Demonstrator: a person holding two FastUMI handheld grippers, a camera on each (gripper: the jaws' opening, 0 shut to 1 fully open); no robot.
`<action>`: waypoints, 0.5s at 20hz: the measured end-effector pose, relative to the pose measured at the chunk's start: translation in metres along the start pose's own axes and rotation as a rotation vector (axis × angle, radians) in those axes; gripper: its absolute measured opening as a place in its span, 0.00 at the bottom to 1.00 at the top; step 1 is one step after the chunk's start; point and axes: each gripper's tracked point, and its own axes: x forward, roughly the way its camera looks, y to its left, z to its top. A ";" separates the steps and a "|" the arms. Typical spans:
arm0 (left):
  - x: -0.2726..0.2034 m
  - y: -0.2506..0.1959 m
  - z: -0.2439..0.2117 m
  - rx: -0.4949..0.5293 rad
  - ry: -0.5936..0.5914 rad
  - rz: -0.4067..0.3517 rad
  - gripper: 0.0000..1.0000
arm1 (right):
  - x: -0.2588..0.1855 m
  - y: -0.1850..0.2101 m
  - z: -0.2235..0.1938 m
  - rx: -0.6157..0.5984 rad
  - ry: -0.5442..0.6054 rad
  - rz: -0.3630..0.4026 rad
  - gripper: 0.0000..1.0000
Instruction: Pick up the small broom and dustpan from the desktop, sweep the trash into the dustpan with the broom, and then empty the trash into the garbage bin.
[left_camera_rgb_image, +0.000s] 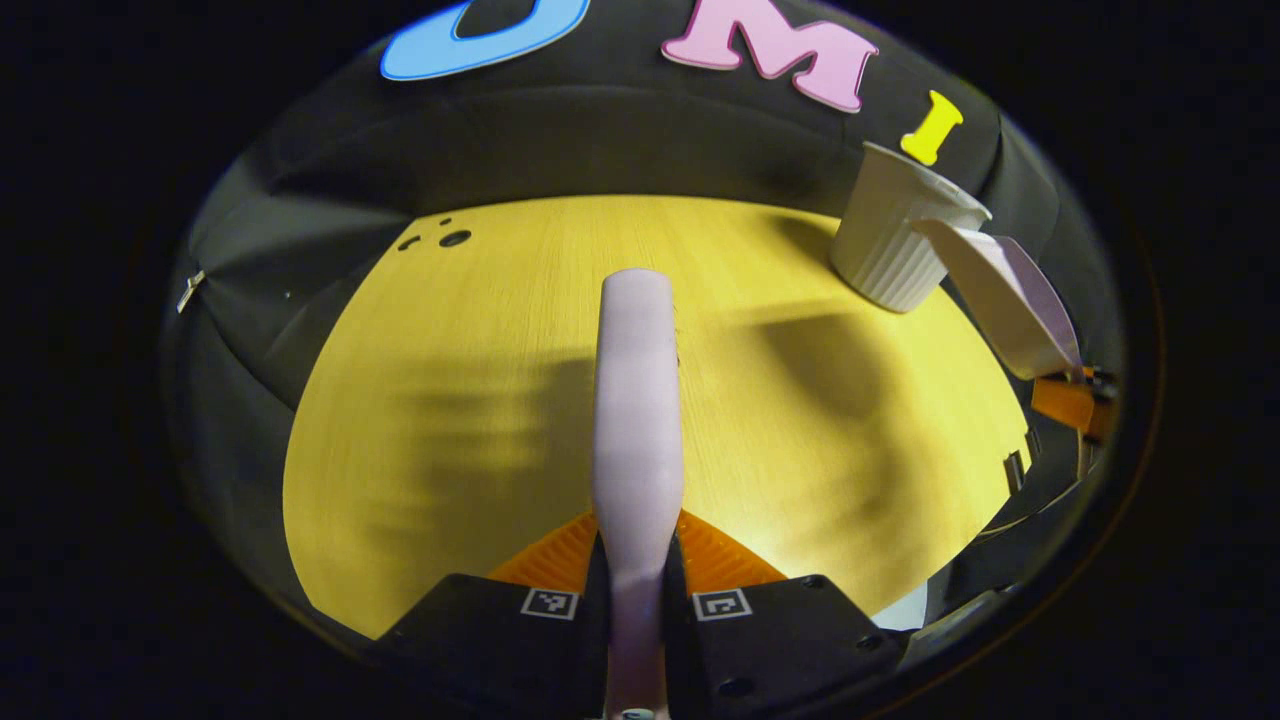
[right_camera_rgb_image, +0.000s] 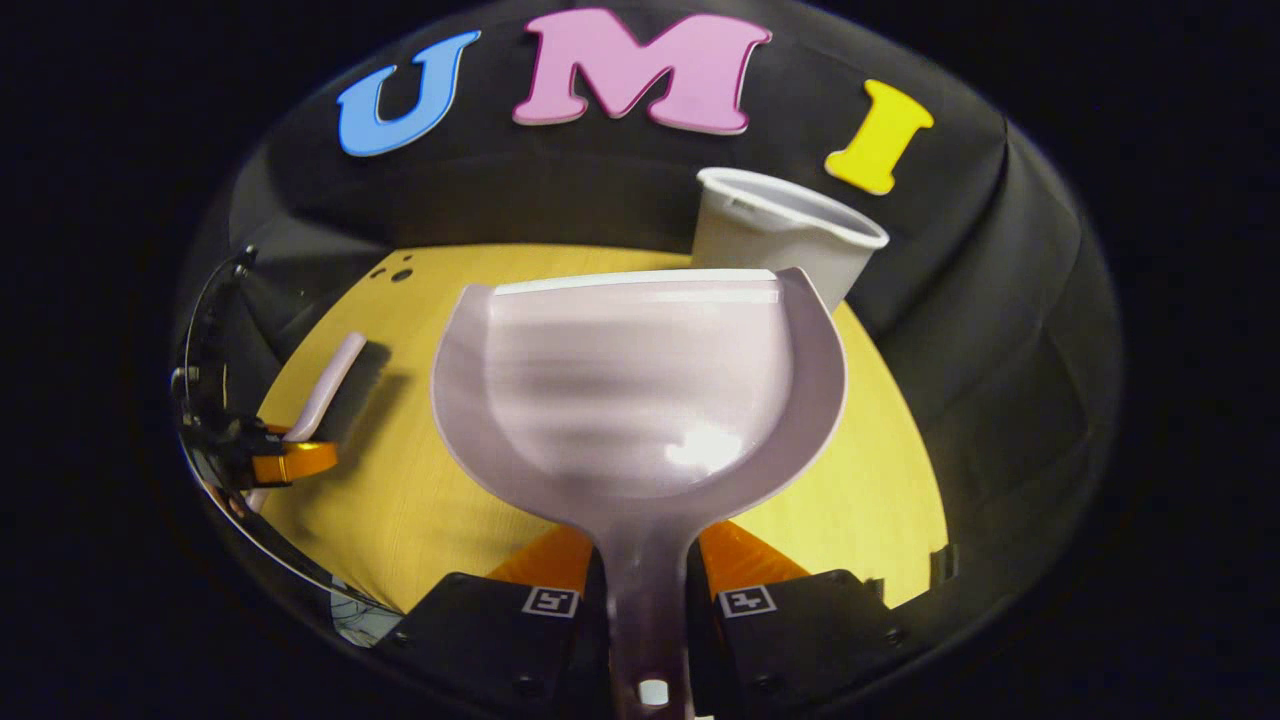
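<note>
A: What's the setting?
B: A yellow wood-grain table (left_camera_rgb_image: 480, 400) with black cloth walls behind it. In the left gripper view a white ribbed garbage bin (left_camera_rgb_image: 895, 245) stands on the table at the upper right of the frame.

A: And the left gripper (left_camera_rgb_image: 637, 560)?
B: Its jaws are clamped on the pale lilac broom (left_camera_rgb_image: 637, 400), which runs straight up the middle of the frame from between the fingers, above the table. Which end this is I cannot tell.

A: Where is the dustpan?
B: In the right gripper view the dustpan (right_camera_rgb_image: 640, 390) sits in the centre of the frame, its handle pinched between the jaws of the right gripper (right_camera_rgb_image: 648, 590), its scoop facing the camera. The pan looks bare inside. The bin shows just behind its upper right edge.

A: Do the two tools touch?
B: No, well apart. The broom shows at the left edge there.
</note>
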 end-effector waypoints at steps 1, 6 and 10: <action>0.007 -0.002 -0.003 0.007 0.015 0.002 0.28 | -0.003 -0.001 -0.001 0.012 0.037 0.019 0.36; 0.033 -0.004 -0.006 0.036 0.070 0.039 0.27 | 0.008 -0.017 0.019 0.117 0.184 0.055 0.36; 0.040 -0.008 -0.011 0.013 0.119 0.082 0.31 | 0.003 -0.015 0.033 0.130 0.253 0.056 0.32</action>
